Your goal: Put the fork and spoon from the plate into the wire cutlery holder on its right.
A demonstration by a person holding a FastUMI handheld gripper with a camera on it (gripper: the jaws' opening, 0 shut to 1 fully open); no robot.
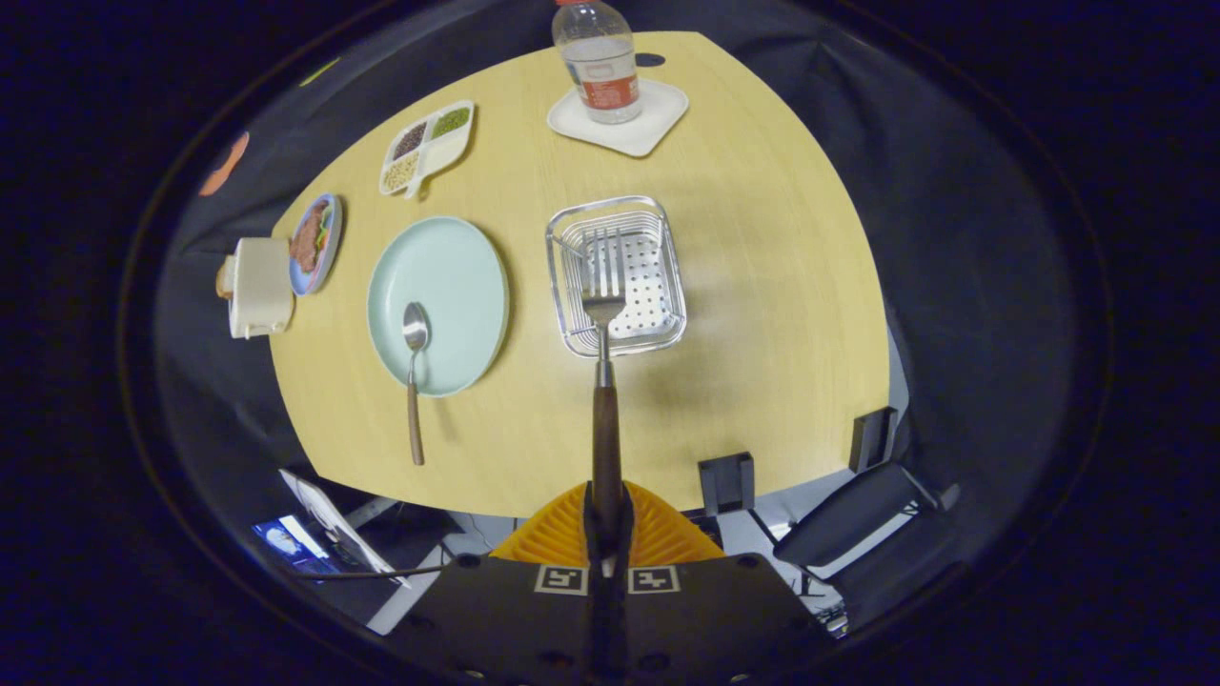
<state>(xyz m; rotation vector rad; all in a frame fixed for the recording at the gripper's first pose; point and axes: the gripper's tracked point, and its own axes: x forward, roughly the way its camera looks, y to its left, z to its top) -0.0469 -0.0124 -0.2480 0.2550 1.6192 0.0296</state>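
Observation:
My gripper (607, 519) is shut on the brown handle of a fork (604, 381). The fork sticks straight out ahead of the fingers, high above the table, and its metal tines hang over the wire cutlery holder (667, 324). The holder is a silver basket with a perforated floor and nothing lying in it. To its left lies the pale green plate (457, 276). A spoon (415, 372) rests with its bowl on the plate's near rim and its brown handle out on the wooden table.
A water bottle (598, 62) stands on a white coaster (658, 119) beyond the holder. A divided dish of beans (426, 148), a small plate of food (315, 243) and a cream mug (259, 286) line the table's left side. Dark chairs (858, 534) stand off the near right edge.

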